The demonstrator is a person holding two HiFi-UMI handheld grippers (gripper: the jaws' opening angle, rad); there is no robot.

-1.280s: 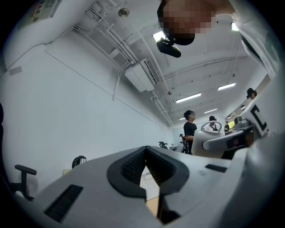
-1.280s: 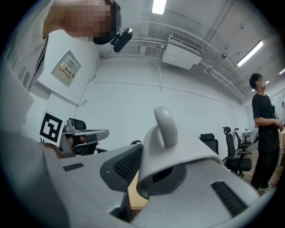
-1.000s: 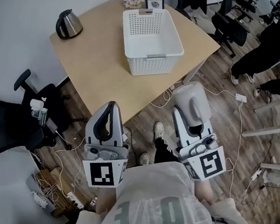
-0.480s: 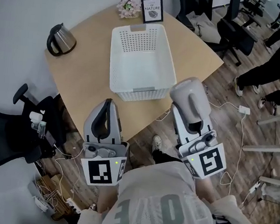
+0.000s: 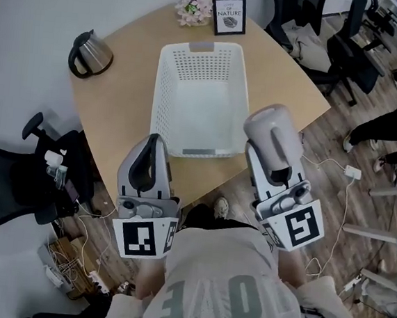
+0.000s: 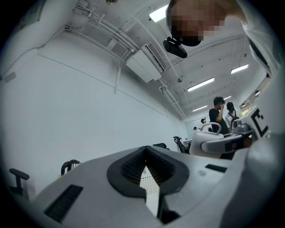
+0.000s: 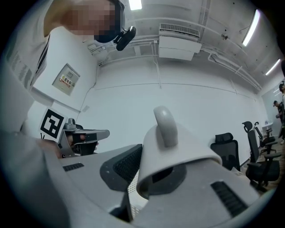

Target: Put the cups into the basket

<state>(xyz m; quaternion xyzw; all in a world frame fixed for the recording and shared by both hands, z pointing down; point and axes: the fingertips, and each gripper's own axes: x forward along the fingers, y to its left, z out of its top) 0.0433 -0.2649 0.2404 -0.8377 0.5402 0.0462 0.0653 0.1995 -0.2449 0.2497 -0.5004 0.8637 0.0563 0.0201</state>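
A white slatted basket stands empty on the wooden table. My right gripper hangs over the table's near right corner, just right of the basket's near end. It is shut on a pale grey cup. In the right gripper view the cup lies tipped between the jaws with its handle pointing up. My left gripper sits at the table's near edge, left of the basket's near corner. Its jaws are shut with nothing in them, and a sliver of basket shows past them.
A steel kettle stands at the table's left corner. A framed picture and a small flower bunch are at the far edge. A black office chair is on the left, with more chairs and cables on the floor at the right.
Both grippers have come closer to the table and basket, which now lie nearer in the head view. The right gripper still carries the cup.
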